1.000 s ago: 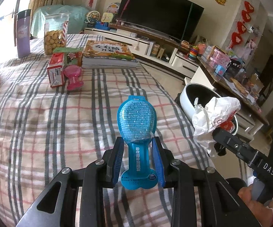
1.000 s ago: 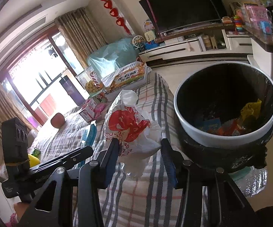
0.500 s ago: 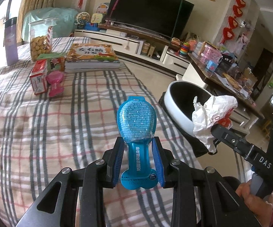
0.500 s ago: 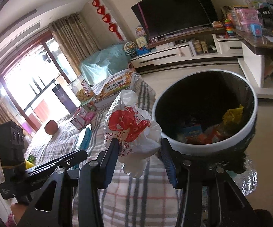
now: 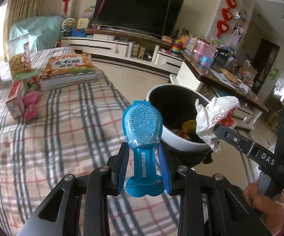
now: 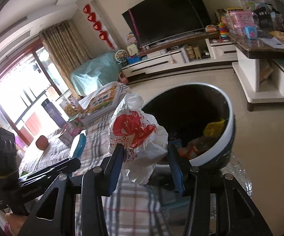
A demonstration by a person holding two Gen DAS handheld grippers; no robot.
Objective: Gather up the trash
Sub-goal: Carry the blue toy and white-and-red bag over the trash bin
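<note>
Beside the white trash bin, left claw clamps blue blister package over the plaid-covered bench; right claw pinches crumpled white-red plastic bag by bin rim.

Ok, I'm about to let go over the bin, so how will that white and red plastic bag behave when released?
The crumpled plastic bag looks thin and floppy, probably very light, so it may drift or unfold rather than drop straight. Its loose tail hangs below the right gripper, so it might snag briefly. It sits near the bin's rim, so it could catch the edge.
</note>
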